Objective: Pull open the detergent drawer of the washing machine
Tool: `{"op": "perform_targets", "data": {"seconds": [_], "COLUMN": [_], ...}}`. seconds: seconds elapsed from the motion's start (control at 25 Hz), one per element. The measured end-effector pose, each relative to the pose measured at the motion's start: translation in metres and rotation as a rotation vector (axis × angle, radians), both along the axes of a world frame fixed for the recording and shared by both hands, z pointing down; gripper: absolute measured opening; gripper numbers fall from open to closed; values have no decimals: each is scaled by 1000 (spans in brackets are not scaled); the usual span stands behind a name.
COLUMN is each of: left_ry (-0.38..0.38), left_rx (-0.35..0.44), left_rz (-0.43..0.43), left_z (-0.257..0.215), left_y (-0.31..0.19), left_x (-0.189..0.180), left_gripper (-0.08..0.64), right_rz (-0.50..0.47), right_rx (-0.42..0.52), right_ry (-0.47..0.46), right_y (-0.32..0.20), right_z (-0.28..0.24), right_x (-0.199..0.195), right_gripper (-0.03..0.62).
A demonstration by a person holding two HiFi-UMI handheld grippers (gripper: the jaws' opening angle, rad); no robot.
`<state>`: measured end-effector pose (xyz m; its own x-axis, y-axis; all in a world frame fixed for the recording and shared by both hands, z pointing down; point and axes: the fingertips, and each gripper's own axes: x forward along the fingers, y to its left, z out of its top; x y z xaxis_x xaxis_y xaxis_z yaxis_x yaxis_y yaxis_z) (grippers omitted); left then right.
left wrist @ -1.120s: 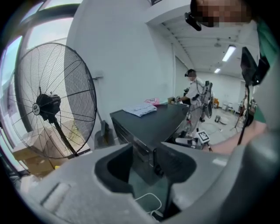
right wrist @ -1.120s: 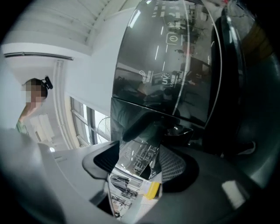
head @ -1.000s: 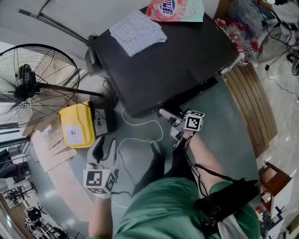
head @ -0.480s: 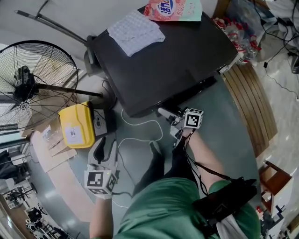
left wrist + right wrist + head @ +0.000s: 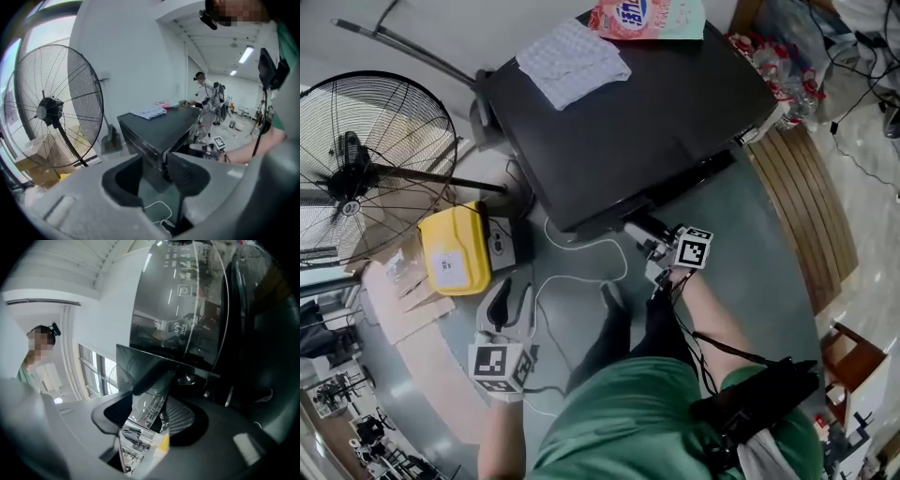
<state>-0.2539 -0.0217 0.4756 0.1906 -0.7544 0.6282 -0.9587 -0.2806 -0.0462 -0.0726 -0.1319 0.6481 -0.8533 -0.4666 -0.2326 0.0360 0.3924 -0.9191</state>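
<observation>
The black washing machine (image 5: 647, 112) fills the upper middle of the head view. My right gripper (image 5: 636, 229) is at the machine's front edge. In the right gripper view its jaws (image 5: 151, 408) have just been closing, and the glossy front of the detergent drawer (image 5: 140, 441) is clamped between the pads. My left gripper (image 5: 511, 292) hangs open over the floor at the lower left, well away from the machine. In the left gripper view its jaws (image 5: 154, 173) hold nothing and frame the machine's corner (image 5: 154, 136).
A large standing fan (image 5: 366, 159) and a yellow box (image 5: 455, 248) are left of the machine. A white cable (image 5: 581, 248) loops across the floor. A cloth (image 5: 572, 61) and a detergent bag (image 5: 652, 19) lie on the machine. Wooden slats (image 5: 806, 197) run along the right.
The right gripper has shifted slightly down and right, away from the machine's front edge. The left gripper has stayed where it was.
</observation>
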Motion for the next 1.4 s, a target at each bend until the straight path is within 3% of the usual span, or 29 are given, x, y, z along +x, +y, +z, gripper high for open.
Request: {"op": "perform_targets", "data": {"seconds": [0.2, 1.04, 1.4], "left_ry": [22, 33, 57], "left_rx": [-3, 38, 47], "left_rz": [20, 279, 355], "left_z": [7, -8, -9], "left_y": [-5, -26, -26], "left_x": [5, 79, 98], "left_gripper": [161, 161, 161], "right_rz": [3, 104, 110], "right_rx": [-17, -68, -64], "right_ry": [21, 2, 51], "right_y": [32, 95, 127], "right_z": [1, 6, 5], "right_x": [13, 53, 54], "right_gripper": [224, 225, 218]}}
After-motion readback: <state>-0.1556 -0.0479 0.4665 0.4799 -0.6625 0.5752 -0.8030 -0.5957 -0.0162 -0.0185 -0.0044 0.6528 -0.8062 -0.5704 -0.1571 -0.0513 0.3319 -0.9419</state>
